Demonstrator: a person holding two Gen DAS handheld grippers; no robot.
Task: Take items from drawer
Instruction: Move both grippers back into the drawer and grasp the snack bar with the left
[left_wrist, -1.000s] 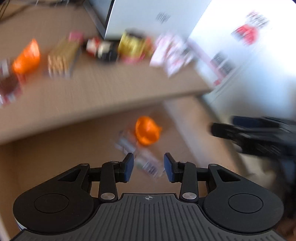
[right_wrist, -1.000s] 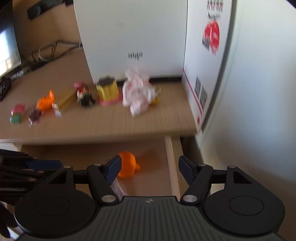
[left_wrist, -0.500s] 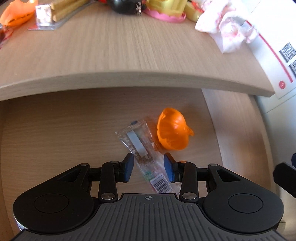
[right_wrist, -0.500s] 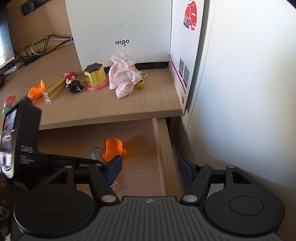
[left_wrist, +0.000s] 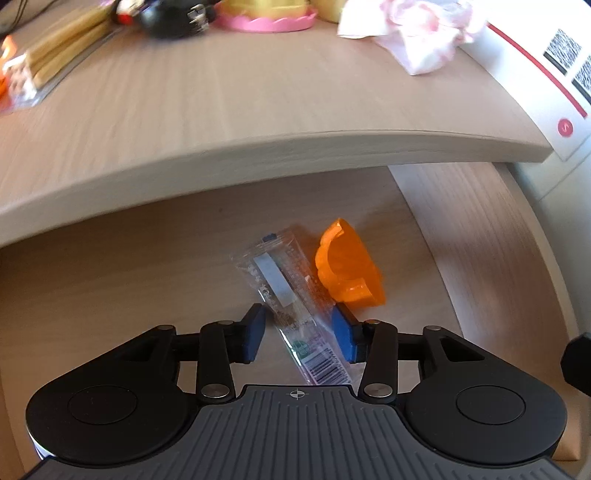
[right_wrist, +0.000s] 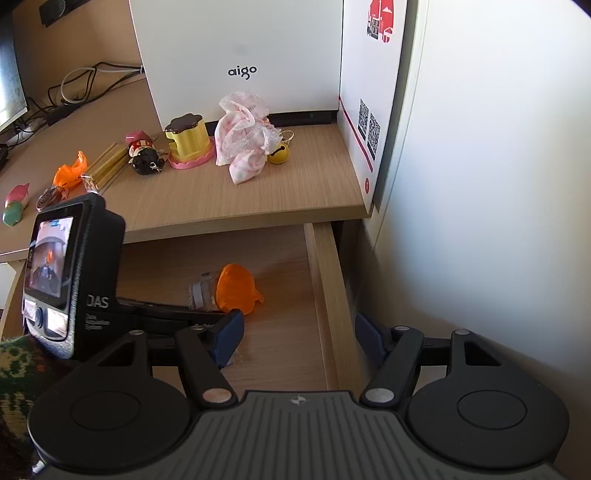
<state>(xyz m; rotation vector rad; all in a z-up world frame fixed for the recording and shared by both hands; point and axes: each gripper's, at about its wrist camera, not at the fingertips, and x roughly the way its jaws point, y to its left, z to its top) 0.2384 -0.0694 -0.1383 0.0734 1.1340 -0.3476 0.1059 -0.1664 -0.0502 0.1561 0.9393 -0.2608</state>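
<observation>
In the drawer (left_wrist: 472, 236), by its right wall: left gripper (left_wrist: 297, 334) jaws opening around clear packet (left_wrist: 291, 295), not gripping; right gripper (right_wrist: 299, 338) parted, empty.

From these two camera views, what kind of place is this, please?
Probably a home or office desk against a wall. A wooden desktop holds a monitor with cables, a white aigo box and small toys, and an open drawer sits beneath.
</observation>
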